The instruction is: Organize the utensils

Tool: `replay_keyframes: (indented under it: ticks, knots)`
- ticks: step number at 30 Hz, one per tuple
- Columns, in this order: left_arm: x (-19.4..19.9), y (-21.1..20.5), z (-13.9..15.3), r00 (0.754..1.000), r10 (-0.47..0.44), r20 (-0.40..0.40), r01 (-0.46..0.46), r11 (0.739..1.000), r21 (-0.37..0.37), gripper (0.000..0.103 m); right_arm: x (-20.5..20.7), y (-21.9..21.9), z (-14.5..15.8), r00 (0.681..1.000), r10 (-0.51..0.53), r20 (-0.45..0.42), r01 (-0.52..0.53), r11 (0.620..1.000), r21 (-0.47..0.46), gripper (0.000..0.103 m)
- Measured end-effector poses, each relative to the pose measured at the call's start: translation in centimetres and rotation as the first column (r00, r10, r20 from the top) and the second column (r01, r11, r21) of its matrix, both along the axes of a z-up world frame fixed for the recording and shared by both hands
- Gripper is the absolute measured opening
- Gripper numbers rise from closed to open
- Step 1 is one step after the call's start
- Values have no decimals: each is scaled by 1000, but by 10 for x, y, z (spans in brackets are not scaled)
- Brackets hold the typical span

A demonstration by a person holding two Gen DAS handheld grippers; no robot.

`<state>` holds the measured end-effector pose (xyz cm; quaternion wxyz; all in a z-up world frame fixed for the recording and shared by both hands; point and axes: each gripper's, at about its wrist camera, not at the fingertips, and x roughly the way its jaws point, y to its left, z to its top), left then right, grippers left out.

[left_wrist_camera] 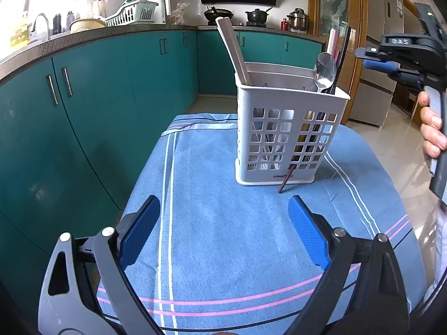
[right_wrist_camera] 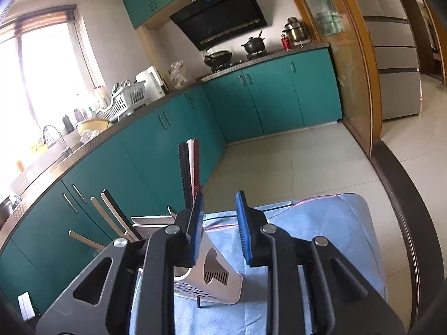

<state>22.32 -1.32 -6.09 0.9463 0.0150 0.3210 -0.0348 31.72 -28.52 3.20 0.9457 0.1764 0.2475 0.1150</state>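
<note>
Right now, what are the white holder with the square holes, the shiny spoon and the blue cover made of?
White square-holed utensil holder: probably plastic, a smooth matte moulded grid. Shiny silver spoon: looks like polished metal, mirroring the light. Blue striped table cover: seems a soft fuzzy fabric, like towelling, with wrinkles.

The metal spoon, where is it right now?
In the left wrist view the spoon stands bowl-up in the right compartment of the white utensil holder, which sits on the blue cloth.
</note>
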Motion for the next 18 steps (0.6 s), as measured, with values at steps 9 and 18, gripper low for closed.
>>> replay_keyframes:
  ticks: [9,18]
  knots:
    - [2,1,-4,1000,6,-10,-6,1000,11,92,24,13,-9,997,67,-38,-65,996,55,24]
    - [4,1,-7,1000,-2,-21,3,1000,9,92,33,27,-6,995,84,-52,-84,996,0,24]
